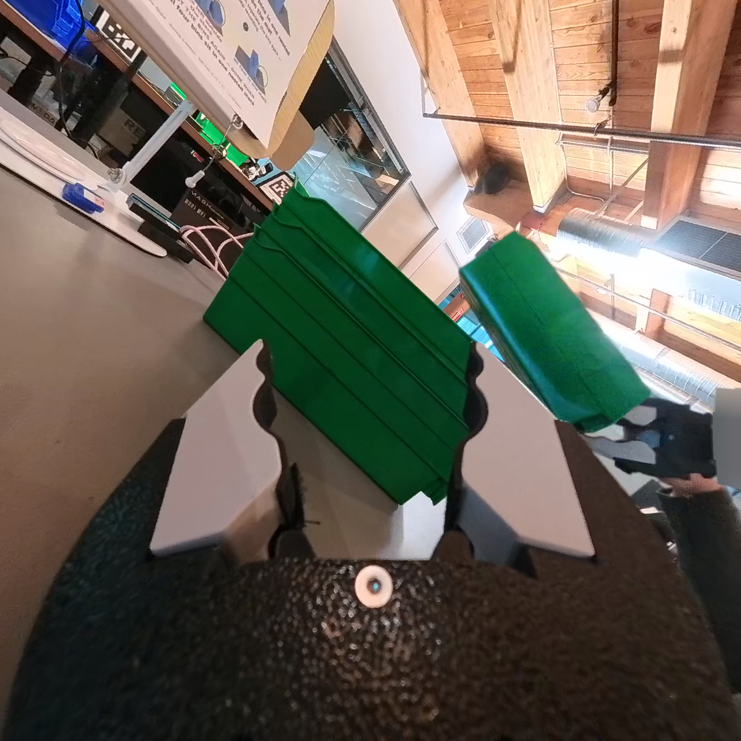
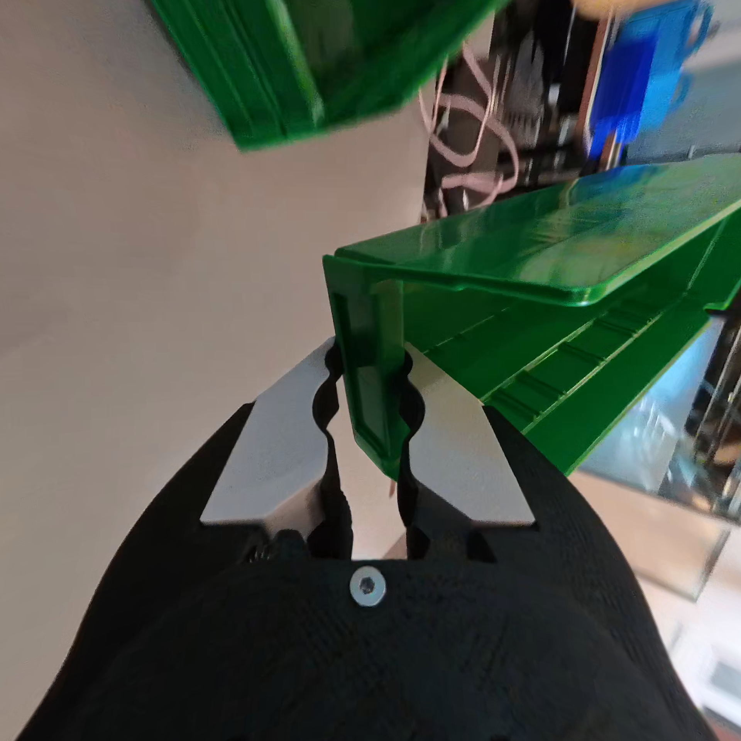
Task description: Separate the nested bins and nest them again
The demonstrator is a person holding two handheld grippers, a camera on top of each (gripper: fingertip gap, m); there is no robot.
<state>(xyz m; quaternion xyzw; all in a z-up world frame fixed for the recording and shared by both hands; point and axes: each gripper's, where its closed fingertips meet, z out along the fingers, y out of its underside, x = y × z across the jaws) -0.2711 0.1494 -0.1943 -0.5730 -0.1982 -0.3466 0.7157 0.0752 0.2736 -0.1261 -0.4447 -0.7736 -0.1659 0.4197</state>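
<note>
A stack of nested green plastic bins is sitting on the grey bench, tipped in the tilted left wrist view, with several rims showing one inside another. A single green plastic bin is hanging in the air apart from that stack, so the separating appears to be under way: one bin looks to be out, while those in the stack seem yet to be pulled apart, and all the re-nesting is probably left. The right gripper is pinching the end wall of the single bin, its fingers closed to a narrow gap with the green wall clamped between them. The left gripper is standing wide, its fingers spread either side of the stack's near end; whether they are actually pressing on the plastic cannot be told. In the left wrist view the freed bin is appearing beyond the right side of the stack, well clear of it. Behind, pink cables are trailing off the bench edge, and a printed instruction card is standing on a white stand.
</note>
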